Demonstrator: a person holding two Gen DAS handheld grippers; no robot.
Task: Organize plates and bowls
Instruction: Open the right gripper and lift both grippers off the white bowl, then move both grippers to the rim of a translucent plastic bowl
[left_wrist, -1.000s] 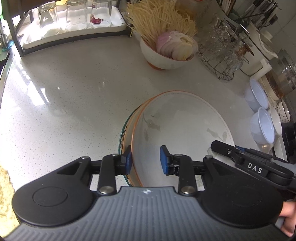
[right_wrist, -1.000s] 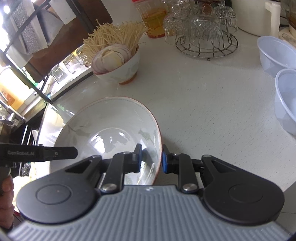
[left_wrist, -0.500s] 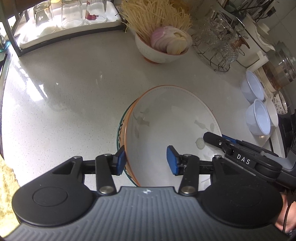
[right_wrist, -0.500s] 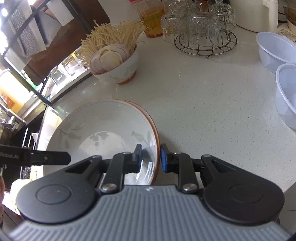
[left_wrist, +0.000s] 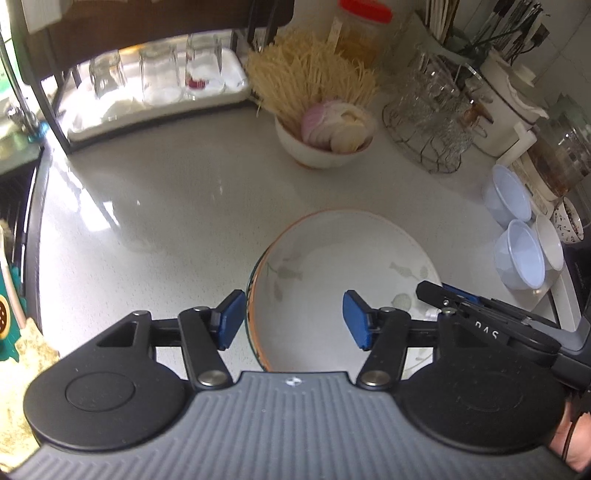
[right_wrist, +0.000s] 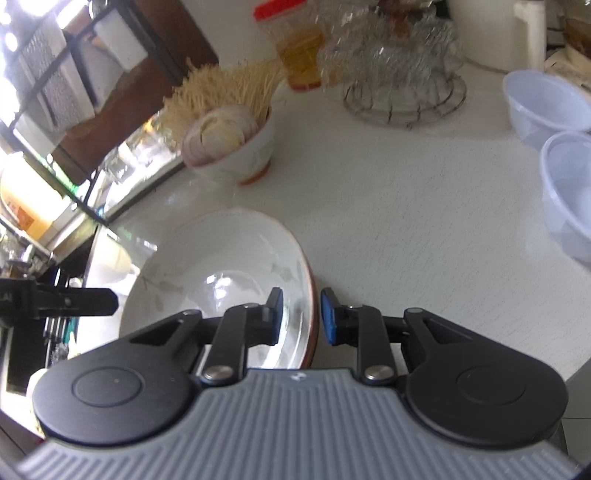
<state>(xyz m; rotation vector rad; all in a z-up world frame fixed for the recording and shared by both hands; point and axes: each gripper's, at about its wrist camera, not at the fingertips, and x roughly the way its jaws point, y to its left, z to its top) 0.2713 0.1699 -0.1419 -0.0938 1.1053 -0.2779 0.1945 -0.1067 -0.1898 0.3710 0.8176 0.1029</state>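
Observation:
A large white bowl with an orange rim and faint leaf prints (left_wrist: 343, 273) sits nested on a darker-rimmed dish on the white counter. It also shows in the right wrist view (right_wrist: 221, 273). My left gripper (left_wrist: 293, 325) is open, its blue pads spread wide over the bowl's near left rim without touching it. My right gripper (right_wrist: 302, 316) is open, its pads a little apart on either side of the bowl's right rim. The right gripper also shows at the right of the left wrist view (left_wrist: 480, 317).
A bowl of noodles and sliced onion (left_wrist: 325, 140) stands behind. A wire rack of glasses (left_wrist: 428, 122) is at the back right. Two pale plastic bowls (left_wrist: 517, 236) sit at the right edge. A tray of tumblers (left_wrist: 155, 85) lies at the back left.
The left gripper opened wide and drew back and up from the bowl's rim. The right gripper's pads parted slightly off the rim. The bowl settled flat onto the dish beneath.

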